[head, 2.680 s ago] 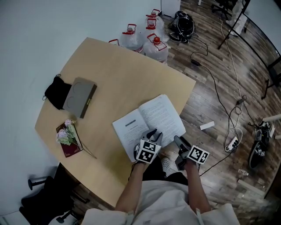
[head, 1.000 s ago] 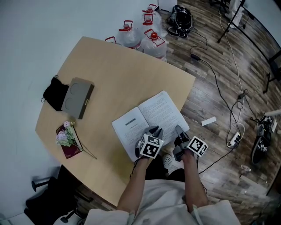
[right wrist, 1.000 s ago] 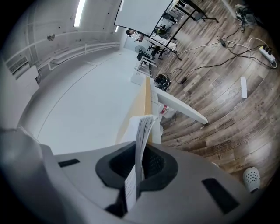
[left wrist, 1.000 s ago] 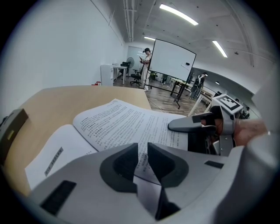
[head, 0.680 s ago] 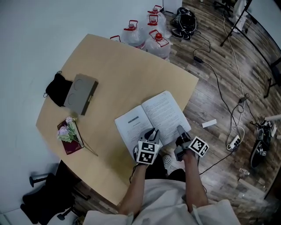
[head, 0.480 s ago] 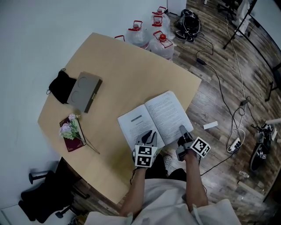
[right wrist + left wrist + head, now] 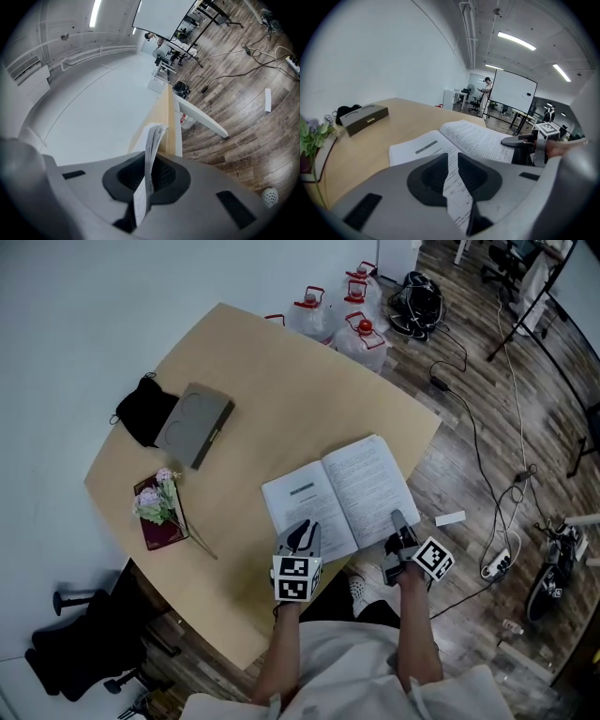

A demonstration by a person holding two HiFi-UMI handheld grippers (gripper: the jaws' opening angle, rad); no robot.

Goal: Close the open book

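Observation:
The open book (image 7: 339,493) lies flat near the front right of the wooden table (image 7: 272,381), its printed pages facing up. My left gripper (image 7: 298,538) hovers over the near left corner of the left page. In the left gripper view its jaws (image 7: 453,157) stand open, and only the page (image 7: 422,147) below shows through the gap. My right gripper (image 7: 397,523) is at the near edge of the right-hand pages. In the right gripper view it (image 7: 151,161) is shut on a thin stack of pages (image 7: 153,138) seen edge-on.
A grey box (image 7: 194,425) and a black pouch (image 7: 142,411) sit at the table's far left. Flowers on a dark red booklet (image 7: 159,512) lie at the left edge. Water jugs (image 7: 347,320), cables and a power strip (image 7: 495,557) are on the floor; a black chair (image 7: 84,648) stands lower left.
My left gripper has drawn back and to the left, from the middle of the left page to its near corner. The right gripper has stayed at the right pages' edge.

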